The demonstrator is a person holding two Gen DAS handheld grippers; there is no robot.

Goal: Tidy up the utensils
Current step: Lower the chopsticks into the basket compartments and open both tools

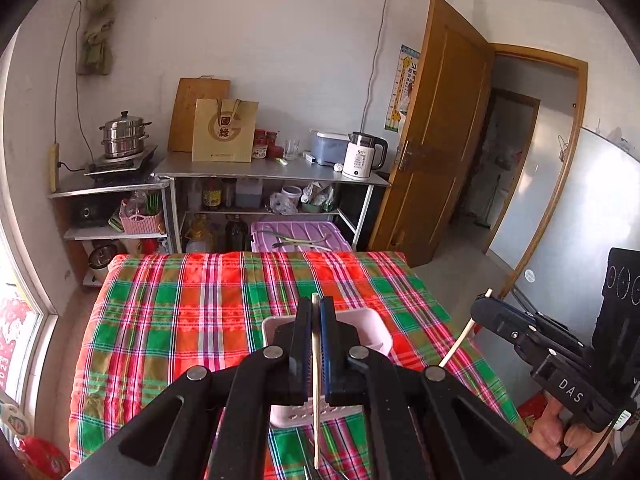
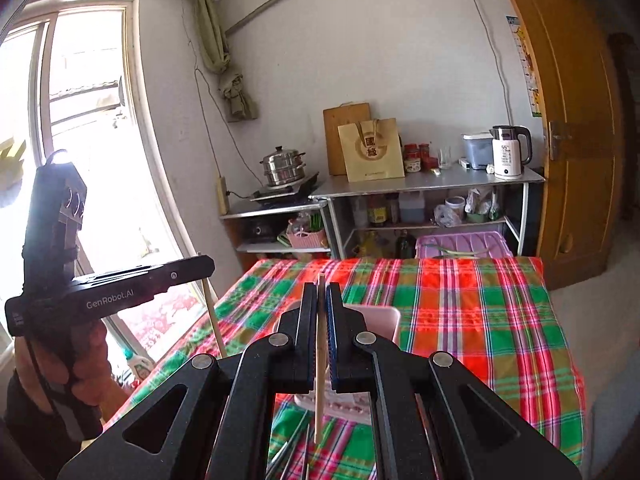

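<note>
My left gripper [image 1: 316, 312] is shut on a wooden chopstick [image 1: 316, 412] that hangs down between its fingers, above a pale pink utensil basket [image 1: 370, 322] on the plaid tablecloth [image 1: 192, 312]. My right gripper [image 2: 321, 300] is shut on another wooden chopstick [image 2: 319, 400], also above the pink basket [image 2: 384, 320]. Each gripper shows in the other's view: the right one [image 1: 486, 308] at the right with its chopstick [image 1: 460, 340], the left one [image 2: 202, 266] at the left with its chopstick [image 2: 214, 316]. Several metal utensils [image 2: 292, 448] lie on the cloth below the basket.
Behind the table stand a purple plastic bin [image 1: 298, 236], metal shelves with a steamer pot [image 1: 124, 136], a paper bag [image 1: 224, 130] and a white kettle [image 1: 364, 156]. An open wooden door [image 1: 440, 128] is at the right, a window [image 2: 80, 120] at the left.
</note>
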